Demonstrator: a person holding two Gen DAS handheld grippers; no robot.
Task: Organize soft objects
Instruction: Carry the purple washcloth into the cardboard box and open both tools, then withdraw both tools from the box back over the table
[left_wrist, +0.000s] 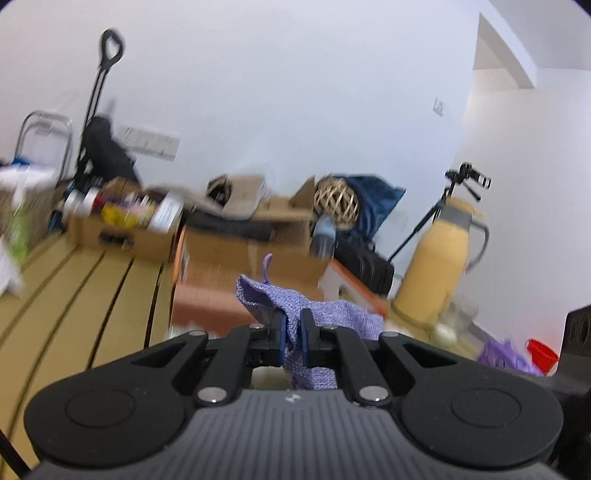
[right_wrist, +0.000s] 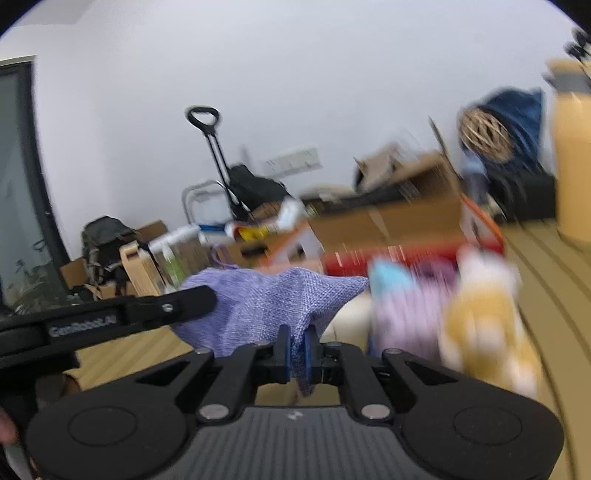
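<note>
**Purple cloth held between two grippers**

Both grippers were clenched on the same purple cloth (left_wrist: 314, 314), which hung in the air above the table (left_wrist: 74, 295). The left gripper (left_wrist: 291, 325) pinched one bunched edge near the hanging loop; the right gripper (right_wrist: 297, 349) pinched another edge, with the cloth sagging between them. To do this step well, I judge the two should draw apart evenly until the cloth is taut and flat, keep both pinches near the corners, and fold or lay it without dragging it over the blurred soft things (right_wrist: 443, 314) beside it or knocking the yellow jug (left_wrist: 439, 258)

The left gripper's side (right_wrist: 85, 328), seen from the right wrist, read roughly "GenRobot.AI"; other labels were too blurred to read
</note>
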